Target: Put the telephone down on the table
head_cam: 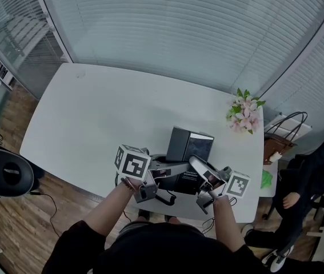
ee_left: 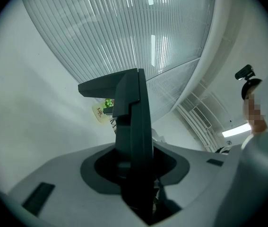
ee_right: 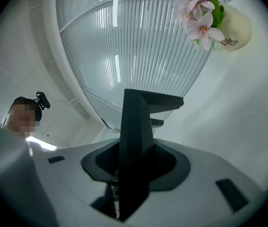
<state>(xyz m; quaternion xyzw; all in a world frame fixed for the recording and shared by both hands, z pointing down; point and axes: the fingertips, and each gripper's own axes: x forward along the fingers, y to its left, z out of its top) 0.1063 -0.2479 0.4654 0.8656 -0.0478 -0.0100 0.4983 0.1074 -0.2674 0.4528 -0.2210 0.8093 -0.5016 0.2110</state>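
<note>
The black desk telephone (head_cam: 176, 178) hangs just over the near edge of the white table (head_cam: 104, 119), held from both sides. My left gripper (head_cam: 153, 185) is shut on its left end and my right gripper (head_cam: 205, 187) on its right end. A dark cord (head_cam: 165, 198) loops below the telephone. In the left gripper view the telephone (ee_left: 134, 117) stands edge-on as a dark slab between the grey jaws of the left gripper (ee_left: 134, 174). The right gripper view shows the same dark slab (ee_right: 136, 126) between the jaws of the right gripper (ee_right: 134, 174).
A black box (head_cam: 189, 144) stands on the table just beyond the telephone. A pot of pink flowers (head_cam: 244, 113) sits at the table's far right corner. A bag (head_cam: 282, 136) and a seated person (head_cam: 316, 176) are to the right, and a black round seat (head_cam: 4, 173) to the left.
</note>
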